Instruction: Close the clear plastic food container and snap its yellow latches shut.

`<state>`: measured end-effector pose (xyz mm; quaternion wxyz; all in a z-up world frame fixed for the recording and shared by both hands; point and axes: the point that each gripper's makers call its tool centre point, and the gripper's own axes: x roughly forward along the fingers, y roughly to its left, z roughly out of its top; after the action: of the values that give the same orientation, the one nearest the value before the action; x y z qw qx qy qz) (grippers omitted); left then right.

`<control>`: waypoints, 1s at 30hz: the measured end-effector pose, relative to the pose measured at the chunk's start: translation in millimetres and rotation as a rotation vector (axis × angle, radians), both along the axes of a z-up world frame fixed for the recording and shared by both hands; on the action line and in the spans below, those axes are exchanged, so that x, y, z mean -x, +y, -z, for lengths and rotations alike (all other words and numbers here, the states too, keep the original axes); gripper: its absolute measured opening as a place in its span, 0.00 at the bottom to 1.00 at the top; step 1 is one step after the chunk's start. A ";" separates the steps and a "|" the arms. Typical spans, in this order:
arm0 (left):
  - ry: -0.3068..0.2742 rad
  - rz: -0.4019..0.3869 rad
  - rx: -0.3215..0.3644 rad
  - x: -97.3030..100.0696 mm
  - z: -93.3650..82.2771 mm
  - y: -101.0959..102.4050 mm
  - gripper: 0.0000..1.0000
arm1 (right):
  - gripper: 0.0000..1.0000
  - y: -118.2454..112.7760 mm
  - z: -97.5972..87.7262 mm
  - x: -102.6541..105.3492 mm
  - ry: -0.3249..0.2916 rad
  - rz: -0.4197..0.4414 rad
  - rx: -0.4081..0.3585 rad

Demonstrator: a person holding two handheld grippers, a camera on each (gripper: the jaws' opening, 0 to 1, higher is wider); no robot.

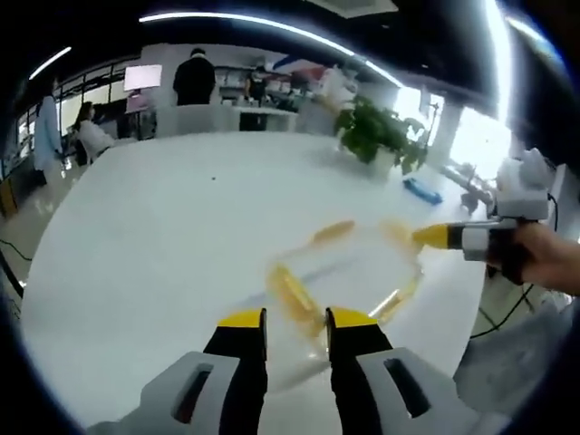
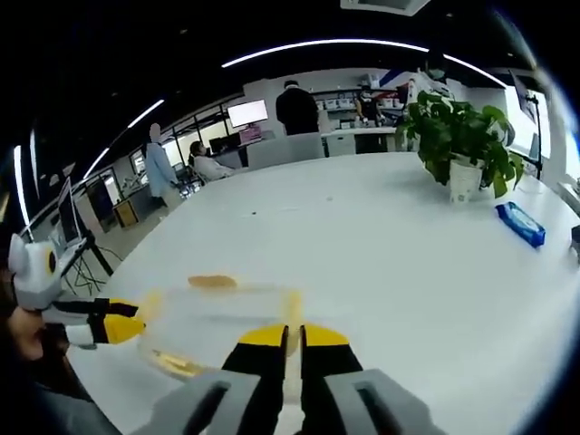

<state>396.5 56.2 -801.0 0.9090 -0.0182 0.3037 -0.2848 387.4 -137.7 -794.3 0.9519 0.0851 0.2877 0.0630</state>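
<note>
In the left gripper view, the left gripper (image 1: pixel 296 319) rises from the bottom edge with its two yellow-tipped black jaws standing a narrow gap apart; between and just beyond the tips lies a yellow latch (image 1: pixel 292 294) of the clear plastic container (image 1: pixel 349 272), and whether the jaws pinch it or only frame it I cannot tell; the container sits on the white table (image 1: pixel 163 236), near the table's right-hand edge, its walls blurred and almost see-through, with further yellow latches at its far side (image 1: pixel 332 232) and its right side (image 1: pixel 399 297); from the right the right gripper (image 1: pixel 433 236) comes in, held by a person's hand (image 1: pixel 544 258), its yellow tip touching or just beside the container's far right corner; a potted plant (image 1: pixel 381 136) and a blue packet (image 1: pixel 422 190) stand further back on the table; people stand and sit in the room behind.

In the right gripper view, the right gripper (image 2: pixel 293 337) shows its jaws nearly together, a thin slit between them, with the container's pale yellow latch (image 2: pixel 292 313) running into that slit; the clear container (image 2: pixel 217 317) lies just ahead to the left on the table (image 2: pixel 390 254); the left gripper (image 2: pixel 122 328) enters from the left, its yellow tip at the container's left end; the plant (image 2: pixel 458 136) and blue packet (image 2: pixel 520 224) lie well apart to the right.
</note>
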 end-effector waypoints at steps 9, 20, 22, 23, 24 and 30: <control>0.029 -0.061 0.010 0.3 4.6 16.2 0.22 | 0.07 -4.6 2.1 1.1 0.007 0.013 0.019; 0.070 -0.044 0.098 -0.8 2.4 -5.5 0.30 | 0.20 20.4 8.2 -2.0 0.032 -0.070 -0.053; 0.083 -0.044 0.114 -1.3 3.1 -8.1 0.31 | 0.22 23.0 8.6 -2.2 0.036 -0.077 -0.062; 0.088 -0.045 0.118 -1.3 3.7 -8.8 0.31 | 0.22 24.7 9.3 -3.1 0.037 -0.089 -0.065; 0.094 -0.046 0.122 -1.9 5.1 -9.4 0.31 | 0.23 24.9 10.2 -4.2 0.041 -0.093 -0.068; 0.135 -0.052 0.132 -1.3 11.2 -13.1 0.29 | 0.26 26.1 16.5 -8.8 0.087 -0.138 -0.108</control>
<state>397.8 43.1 -812.2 0.8903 -0.1051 0.3444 -0.2787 396.2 -111.6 -810.9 0.9259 0.1190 0.3300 0.1402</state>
